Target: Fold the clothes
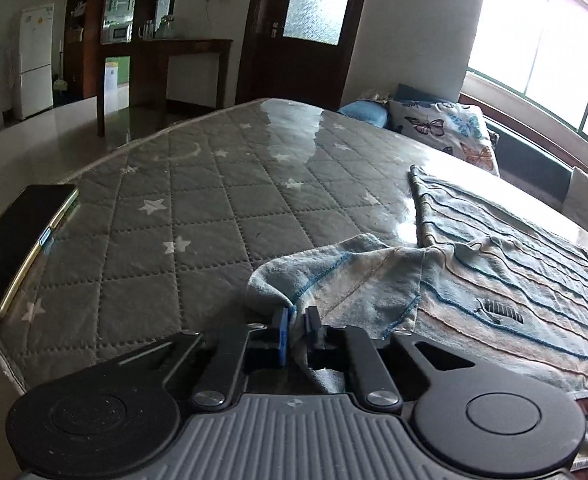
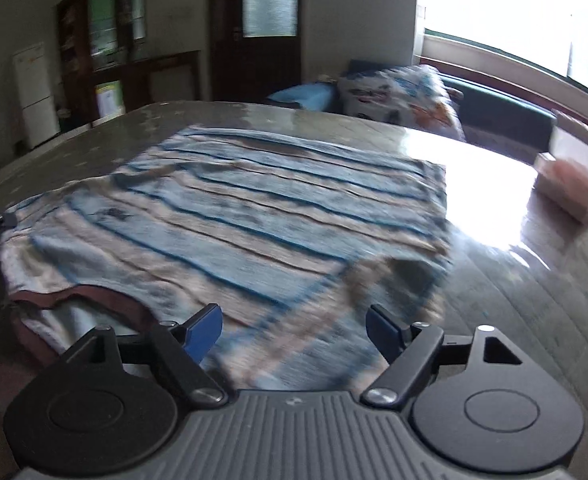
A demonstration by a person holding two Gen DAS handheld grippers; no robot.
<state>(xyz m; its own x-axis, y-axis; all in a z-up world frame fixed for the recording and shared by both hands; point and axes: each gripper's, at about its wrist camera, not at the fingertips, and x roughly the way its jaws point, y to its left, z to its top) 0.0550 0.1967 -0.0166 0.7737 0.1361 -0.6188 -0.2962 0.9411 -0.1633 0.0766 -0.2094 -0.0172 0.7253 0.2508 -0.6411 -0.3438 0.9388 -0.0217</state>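
A blue and beige striped shirt [image 1: 505, 276] lies spread on the grey quilted table cover [image 1: 198, 216]. My left gripper [image 1: 297, 322] is shut on the shirt's left sleeve [image 1: 333, 276], which is lifted and folded in over the body. In the right wrist view the same shirt [image 2: 254, 216] lies flat, its dark red collar [image 2: 94, 296] near the front left. My right gripper [image 2: 294, 330] is open and empty, just above the shirt's near edge. That view is blurred.
A dark phone [image 1: 18, 236] lies at the table's left edge. A butterfly-print pillow [image 1: 445, 128] and blue cushion [image 1: 363, 112] sit behind the table. A pale box [image 2: 573, 184] stands at the right. Dark wooden furniture [image 1: 162, 52] and a fridge [image 1: 36, 60] stand further back.
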